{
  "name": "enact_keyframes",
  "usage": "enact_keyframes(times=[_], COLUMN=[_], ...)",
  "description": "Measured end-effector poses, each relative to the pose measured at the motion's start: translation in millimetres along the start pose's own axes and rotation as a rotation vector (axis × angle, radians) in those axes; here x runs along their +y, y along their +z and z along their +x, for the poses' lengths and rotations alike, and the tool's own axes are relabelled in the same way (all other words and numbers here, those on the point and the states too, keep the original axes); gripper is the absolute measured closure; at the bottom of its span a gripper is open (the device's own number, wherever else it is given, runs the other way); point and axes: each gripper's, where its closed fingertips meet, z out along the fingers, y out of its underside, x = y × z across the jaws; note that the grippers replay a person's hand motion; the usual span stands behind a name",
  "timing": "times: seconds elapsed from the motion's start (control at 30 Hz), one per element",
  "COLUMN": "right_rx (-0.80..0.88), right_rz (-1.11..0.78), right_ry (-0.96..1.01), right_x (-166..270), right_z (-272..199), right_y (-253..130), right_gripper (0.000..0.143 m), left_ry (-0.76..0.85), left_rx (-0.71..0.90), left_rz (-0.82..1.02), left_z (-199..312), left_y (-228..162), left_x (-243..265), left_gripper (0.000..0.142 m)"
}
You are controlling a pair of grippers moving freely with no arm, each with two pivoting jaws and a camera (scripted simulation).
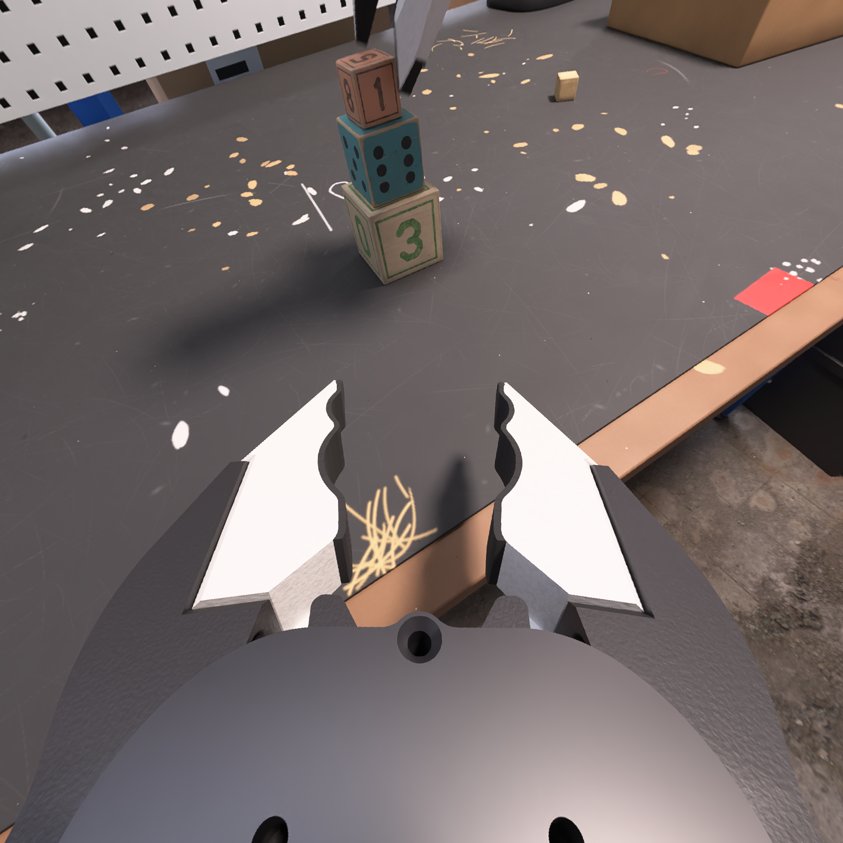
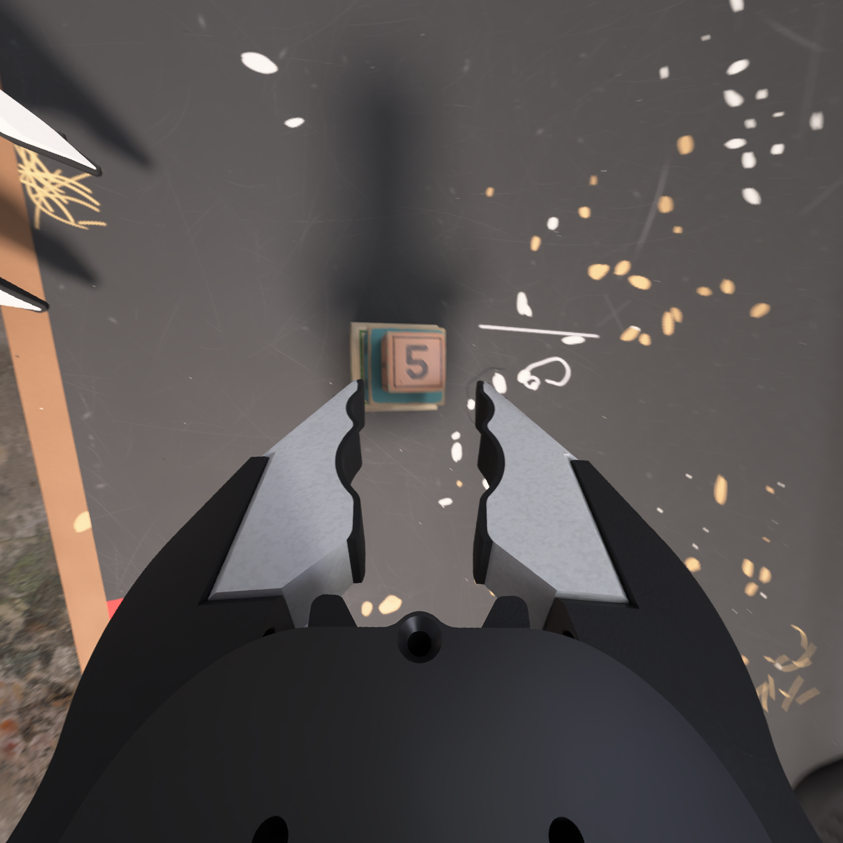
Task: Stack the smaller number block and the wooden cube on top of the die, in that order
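A three-high stack stands mid-table. A large pale number block (image 1: 394, 237) with green print is at the bottom, the teal die (image 1: 385, 159) sits on it, and the smaller reddish-brown number block (image 1: 369, 89) is on top. The small wooden cube (image 1: 566, 85) lies apart at the far right. My left gripper (image 1: 419, 387) is open and empty, low near the table's front edge. My right gripper (image 2: 419, 387) is open and empty. It hangs above the stack and looks straight down on the small block (image 2: 414, 361) and die (image 2: 375, 365). Its fingers (image 1: 417, 36) show above the stack.
The dark grey table (image 1: 182, 296) is paint-speckled, with a wooden front edge (image 1: 684, 397) and a red tape patch (image 1: 771, 289). A cardboard box (image 1: 730, 27) stands at the back right and a white pegboard (image 1: 137, 41) at the back left. The left gripper's fingertips (image 2: 68, 155) show at the left of the right wrist view.
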Motion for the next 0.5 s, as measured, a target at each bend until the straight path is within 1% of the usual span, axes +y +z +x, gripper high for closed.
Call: enact_keyframes(times=[0.07,0.13,0.2,0.23,0.3,0.4,0.43,0.5], right_rx=[0.070,0.179,0.284,0.335,0.357,0.302,0.289,0.267], right_rz=[0.012,0.028,0.013,-0.025,-0.110,-0.220,-0.230,-0.218], right_ry=[-0.007,0.017,0.082,0.126,0.236,0.367,0.383,0.425], right_x=[6.0,25.2,64.6,94.0,158.2,245.9,265.9,290.5], right_z=[10.4,30.3,56.6,71.6,93.8,112.3,116.4,122.8], right_y=[-18.8,-44.7,-66.1,-72.5,-72.5,-53.3,-46.1,-34.9], right_gripper=[0.087,0.086,0.089,0.090,0.090,0.090,0.090,0.091], left_ry=[0.002,-0.001,-0.012,-0.018,-0.029,-0.033,-0.028,-0.018], left_rx=[-0.003,-0.007,-0.011,-0.012,-0.012,-0.010,-0.011,-0.017], left_rz=[0.000,0.002,0.007,0.008,0.008,0.001,-0.003,-0.013], left_z=[-0.7,-3.0,-5.9,-7.4,-9.4,-9.9,-9.6,-9.2], left_y=[-0.6,-2.2,-4.2,-4.9,-5.4,-3.8,-2.9,-1.3], left_x=[0.2,-0.1,-0.4,-0.4,-0.1,0.8,1.6,3.9], left_gripper=[0.076,0.076,0.076,0.076,0.076,0.076,0.076,0.076])
